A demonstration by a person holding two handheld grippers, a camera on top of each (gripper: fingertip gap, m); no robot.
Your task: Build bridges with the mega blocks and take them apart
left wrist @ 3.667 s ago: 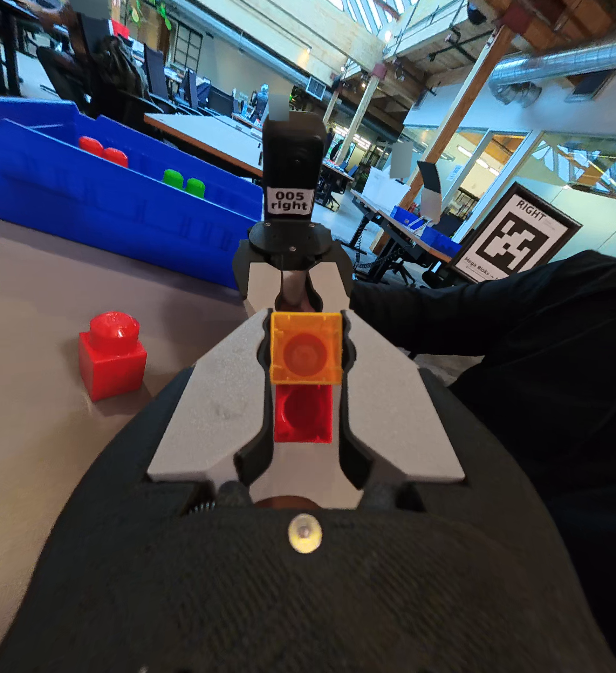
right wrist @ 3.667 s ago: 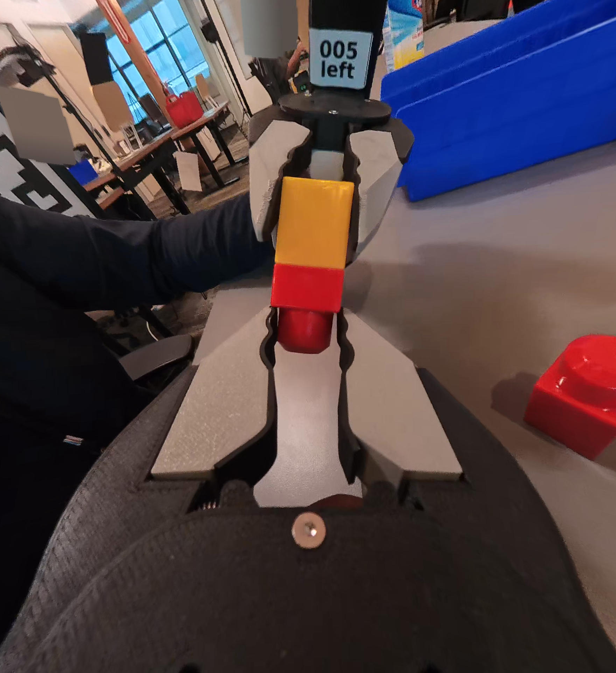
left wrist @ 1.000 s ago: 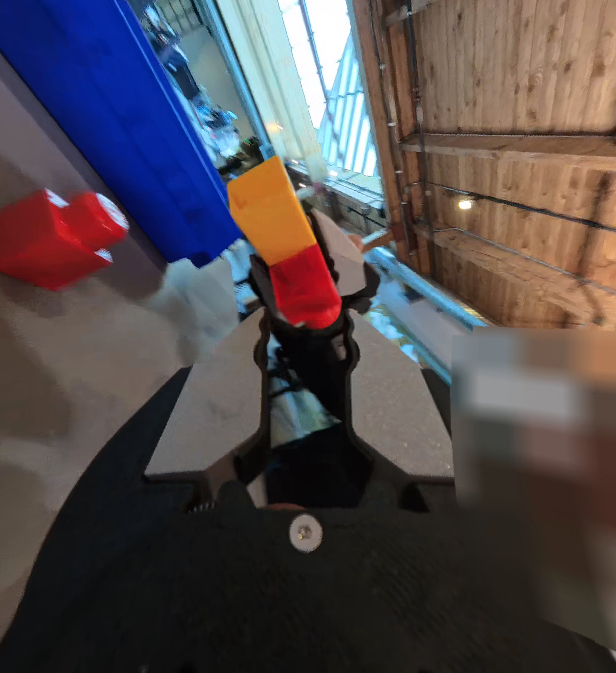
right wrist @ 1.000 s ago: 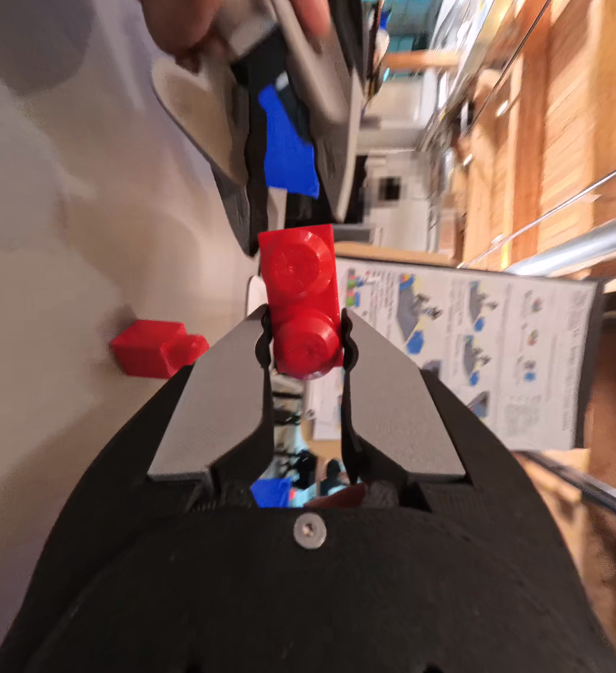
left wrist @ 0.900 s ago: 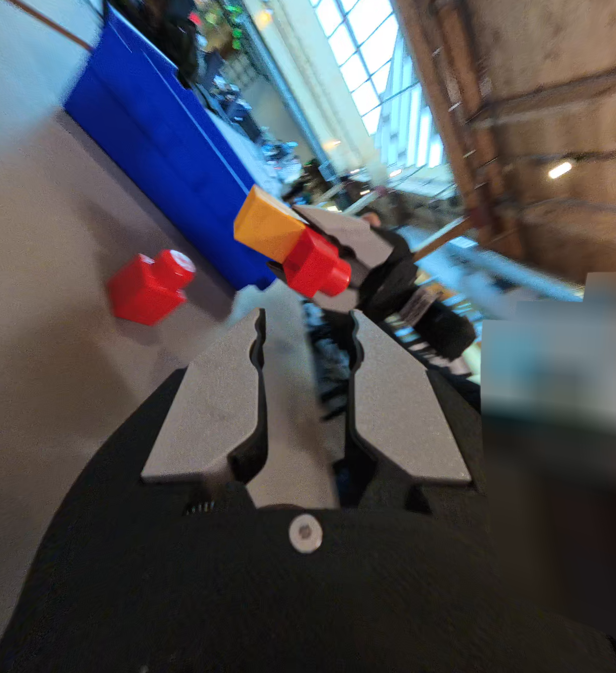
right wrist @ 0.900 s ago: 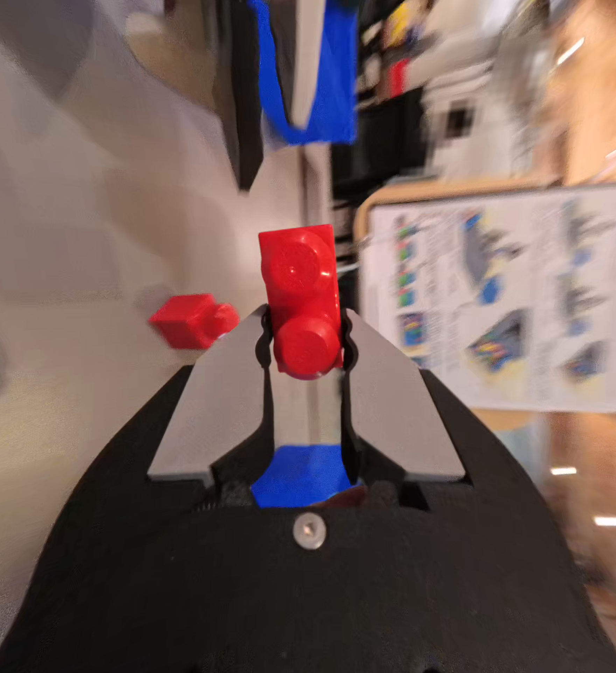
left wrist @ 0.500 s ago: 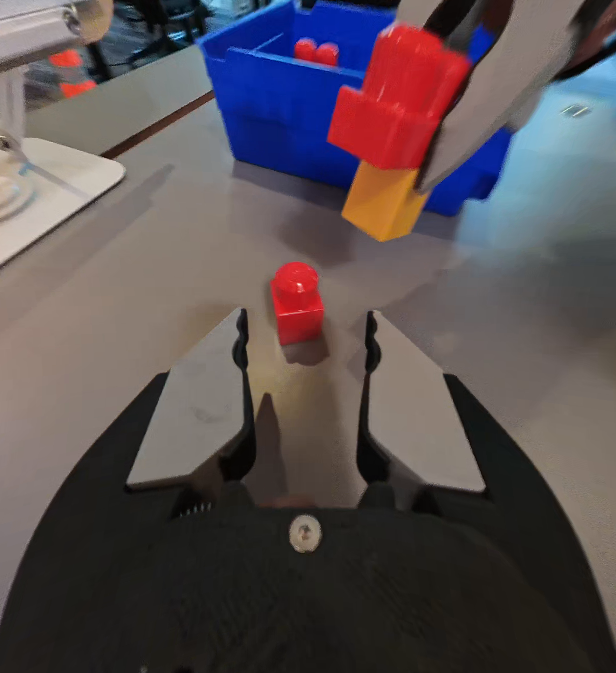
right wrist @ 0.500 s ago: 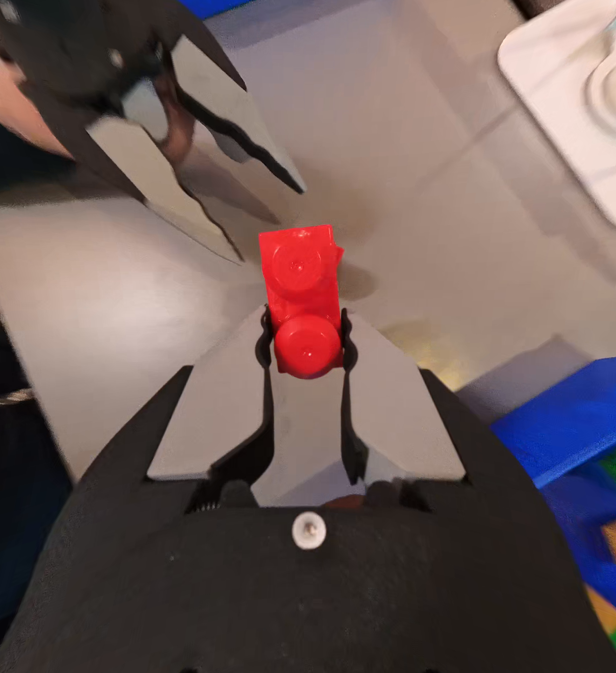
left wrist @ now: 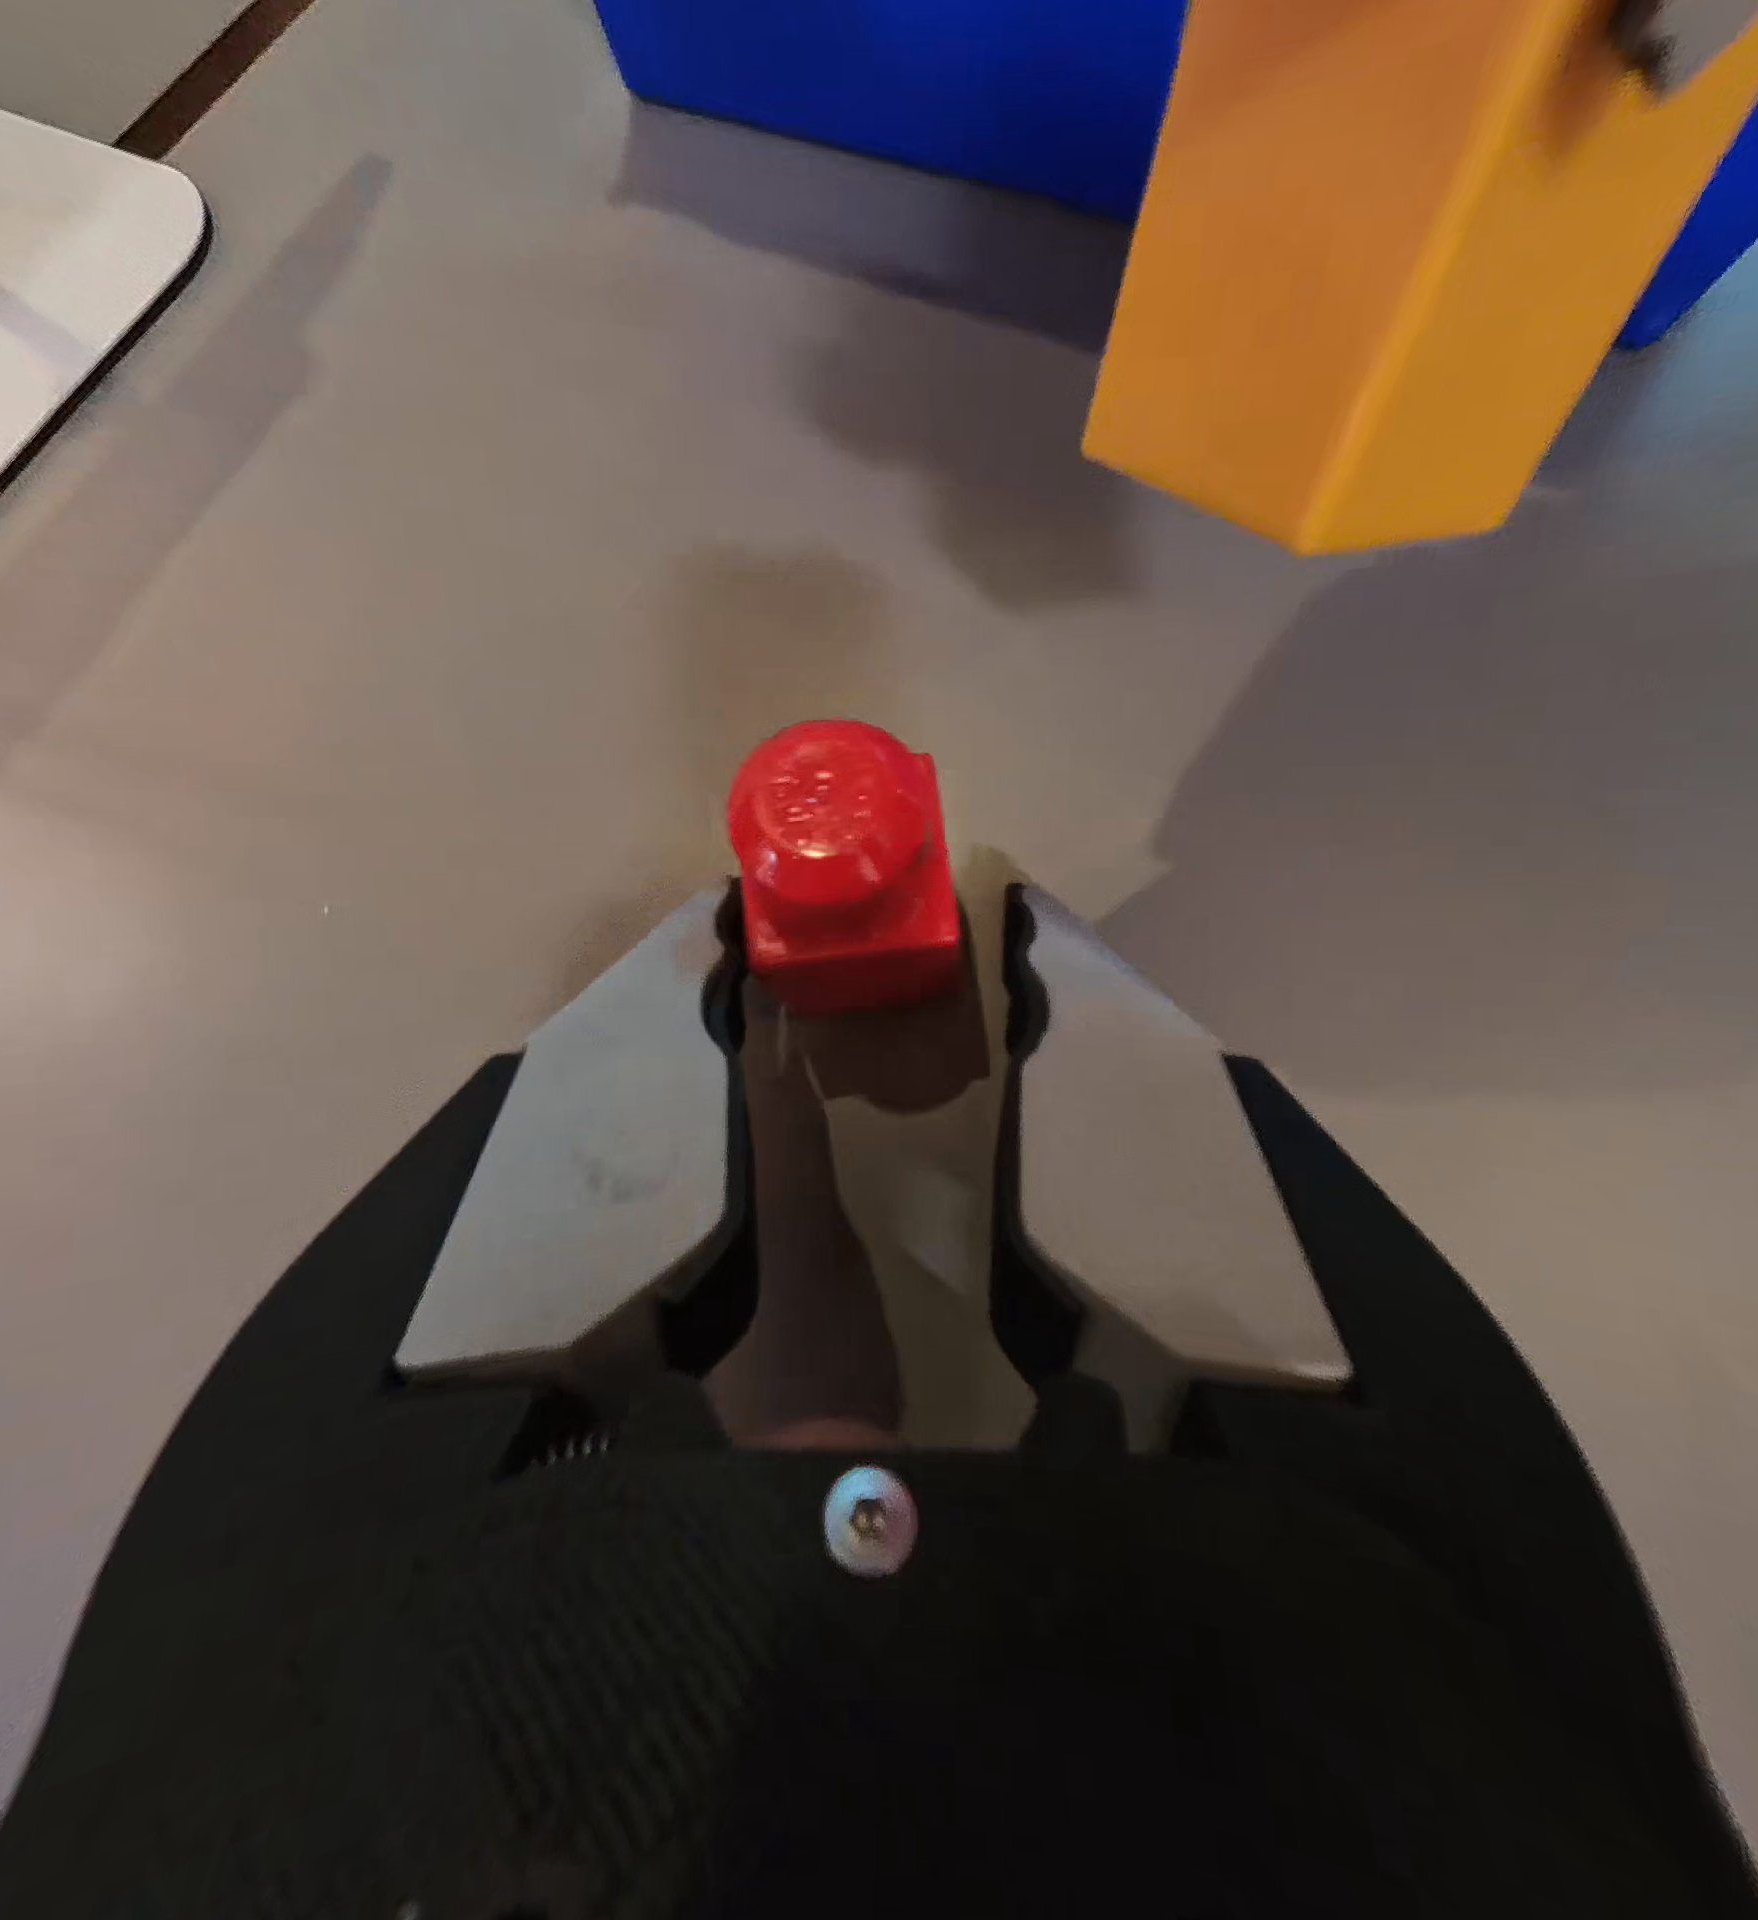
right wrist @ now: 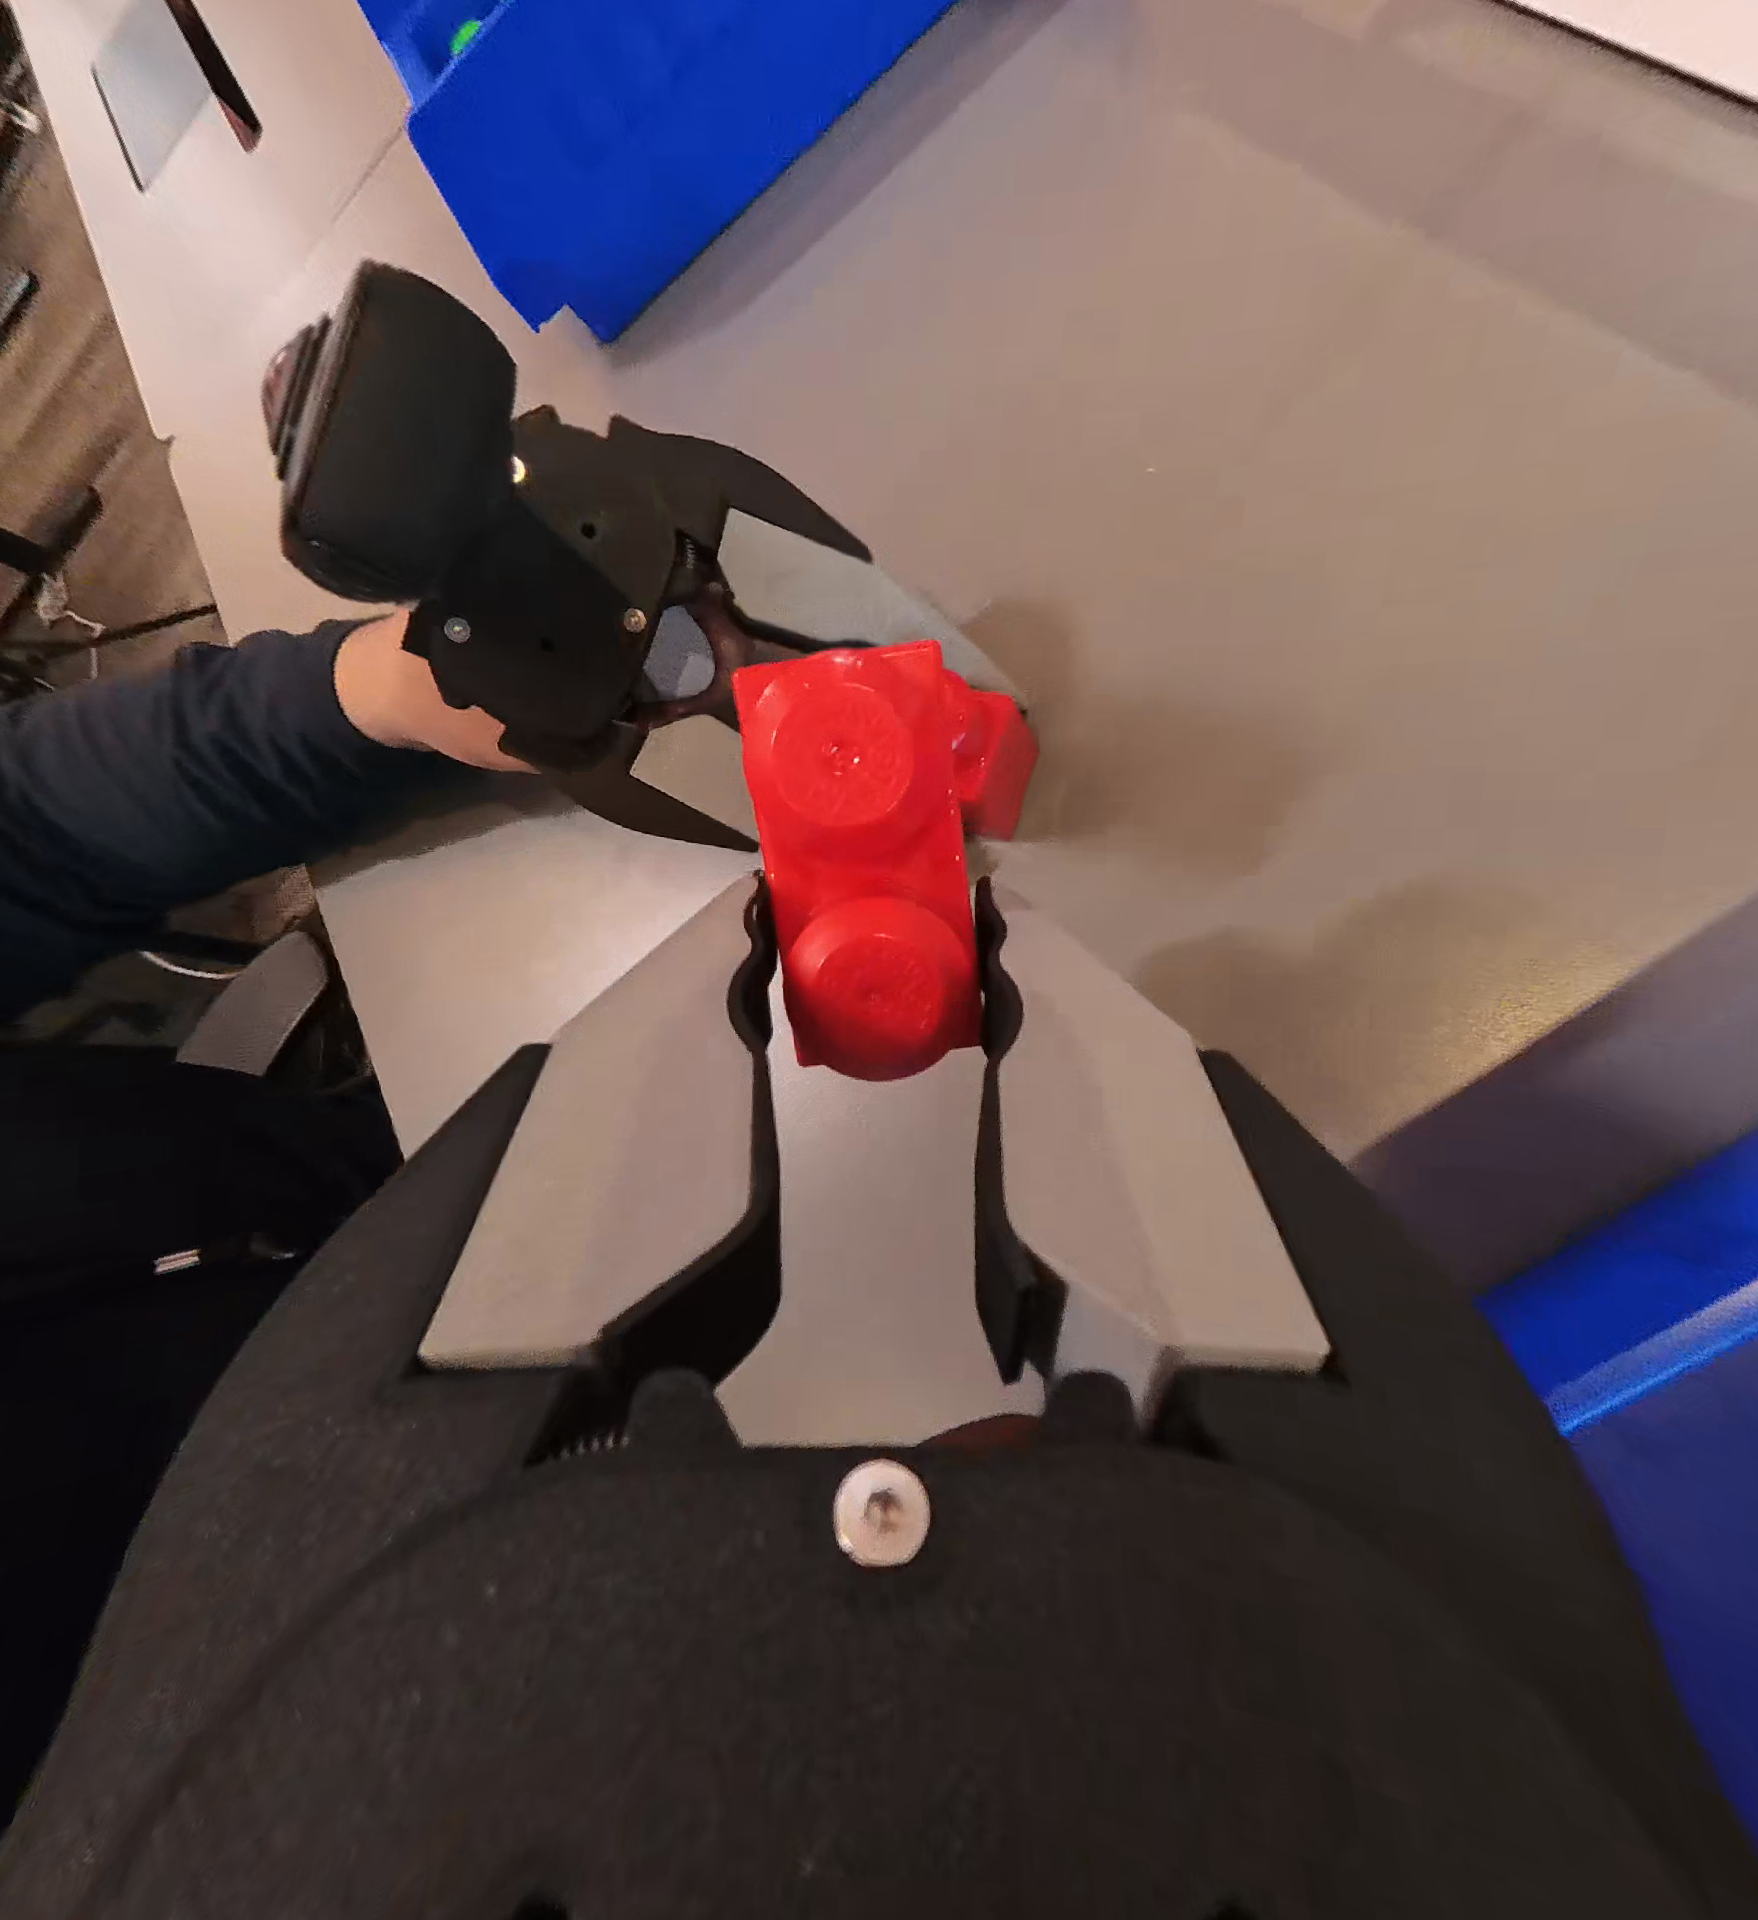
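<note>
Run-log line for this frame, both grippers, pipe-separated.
left gripper: open, straddling small red block on table | right gripper: shut on two-stud red block, orange block attached below

No legible txt; red block (left wrist: 839,873) stud embossing too blurred.

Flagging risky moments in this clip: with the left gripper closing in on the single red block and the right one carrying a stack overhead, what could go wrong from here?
1. The left gripper is open around the small red block, which looks off-centre, nearer one finger; closing may push or twist it.
2. The right gripper pinches only the near stud end of the two-stud red block; the orange block beneath could lever it loose.
3. That stack hangs close above the left gripper; they could collide.
</note>
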